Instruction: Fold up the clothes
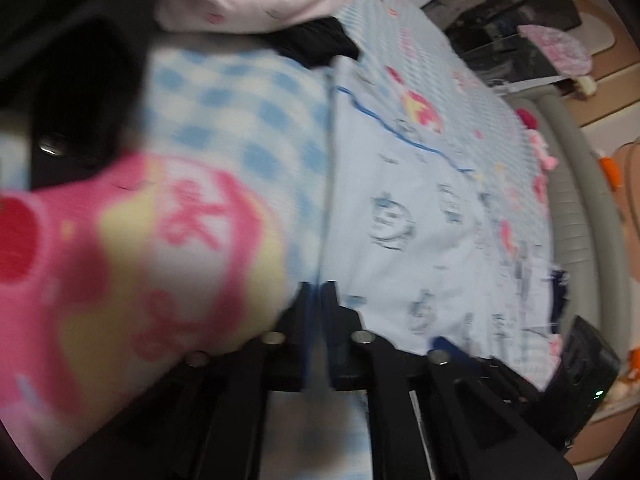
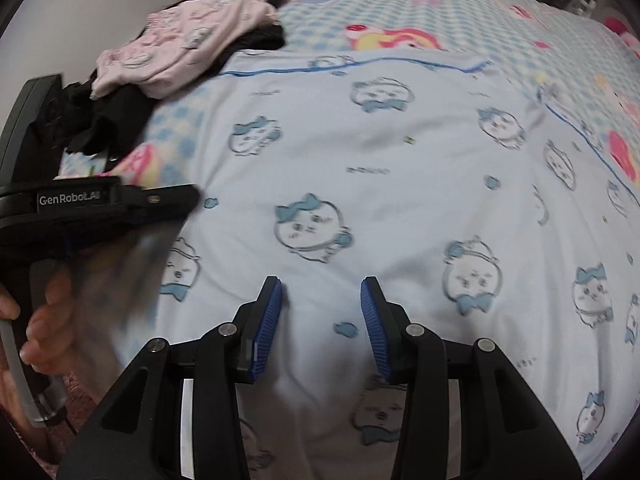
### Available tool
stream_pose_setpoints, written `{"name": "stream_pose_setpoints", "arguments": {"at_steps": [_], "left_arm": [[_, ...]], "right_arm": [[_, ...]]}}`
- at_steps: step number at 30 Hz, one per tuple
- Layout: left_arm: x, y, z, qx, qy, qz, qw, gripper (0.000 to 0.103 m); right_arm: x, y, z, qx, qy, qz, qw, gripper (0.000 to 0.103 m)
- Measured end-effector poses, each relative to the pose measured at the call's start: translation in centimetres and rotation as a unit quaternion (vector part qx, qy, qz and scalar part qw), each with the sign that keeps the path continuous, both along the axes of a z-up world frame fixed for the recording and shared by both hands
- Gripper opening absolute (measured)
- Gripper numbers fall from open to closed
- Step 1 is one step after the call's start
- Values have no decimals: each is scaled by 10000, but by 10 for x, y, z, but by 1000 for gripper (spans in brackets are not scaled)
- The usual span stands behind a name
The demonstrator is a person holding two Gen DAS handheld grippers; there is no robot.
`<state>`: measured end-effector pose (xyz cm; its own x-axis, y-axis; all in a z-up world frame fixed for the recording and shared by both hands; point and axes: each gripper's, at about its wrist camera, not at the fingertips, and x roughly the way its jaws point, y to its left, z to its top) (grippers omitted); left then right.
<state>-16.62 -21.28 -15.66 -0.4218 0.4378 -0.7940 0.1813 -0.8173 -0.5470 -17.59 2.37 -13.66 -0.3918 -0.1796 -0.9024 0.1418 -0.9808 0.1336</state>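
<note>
My left gripper point(image 1: 316, 292) is pinched shut on the side edge of the pale blue garment point(image 2: 360, 168), a thin fold of it running up between the two tips, while my right gripper point(image 2: 322, 292) hangs over the near middle of that same garment with its blue pads point(image 2: 269, 320) standing well apart and nothing between them. The garment lies spread flat on the checked bedsheet point(image 2: 440, 4), its long run going from left to right across my right tool, with the blue-piped hem on the far side. So the cloth sits straight ahead of and beneath the right tool, and the edge to carry over is already in my left, which is nearer to it. My guess is the left edge gets drawn across toward the right. The right view shows the whole spread, my left tool and the hand point(image 2: 44, 328) holding it; the left view, blurred, shows only the gripped edge. Beyond the garment's left corner sits a pile: pink clothes point(image 2: 180, 48) on black clothes point(image 2: 100, 120).
</note>
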Motion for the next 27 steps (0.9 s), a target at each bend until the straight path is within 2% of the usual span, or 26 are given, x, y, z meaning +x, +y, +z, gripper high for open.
{"name": "stream_pose_setpoints", "arguments": {"at_steps": [1, 2, 5, 7, 9, 13, 15, 16, 17, 21, 27], "left_arm": [[1, -2, 1, -131, -1, 35, 9999, 3], [2, -4, 3, -59, 24, 43, 10000, 3], [1, -13, 2, 611, 116, 87, 9980, 5], [-1, -16, 1, 953, 162, 114, 9953, 11], [-3, -18, -2, 1220, 186, 121, 9923, 27], [-6, -22, -6, 1753, 235, 135, 9841, 30], [-7, -22, -7, 1989, 264, 118, 9796, 39], [-6, -22, -8, 2072, 274, 100, 9779, 40], [-7, -20, -8, 2026, 252, 73, 9789, 40], [-11, -8, -9, 1676, 173, -38, 9857, 38], [-18, 4, -6, 1364, 208, -227, 9902, 37]], "right_arm": [[1, 3, 0, 19, -19, -19, 10000, 42], [1, 5, 2, -41, 18, -43, 10000, 42], [4, 13, 10, -222, 129, -112, 9996, 44], [-2, 13, 15, -261, 205, -107, 9994, 44], [-8, 13, 20, -300, 280, -102, 9991, 44], [-26, 7, 18, -266, 181, 1, 9995, 44], [-34, 4, 12, -144, 105, 48, 9998, 44], [-36, 3, 6, 11, 54, 42, 10000, 44], [-39, 2, 1, 161, 3, 36, 9999, 44], [-37, 11, -4, 93, 5, -97, 9999, 42], [-38, 18, -6, 124, 45, -160, 9998, 41]]}}
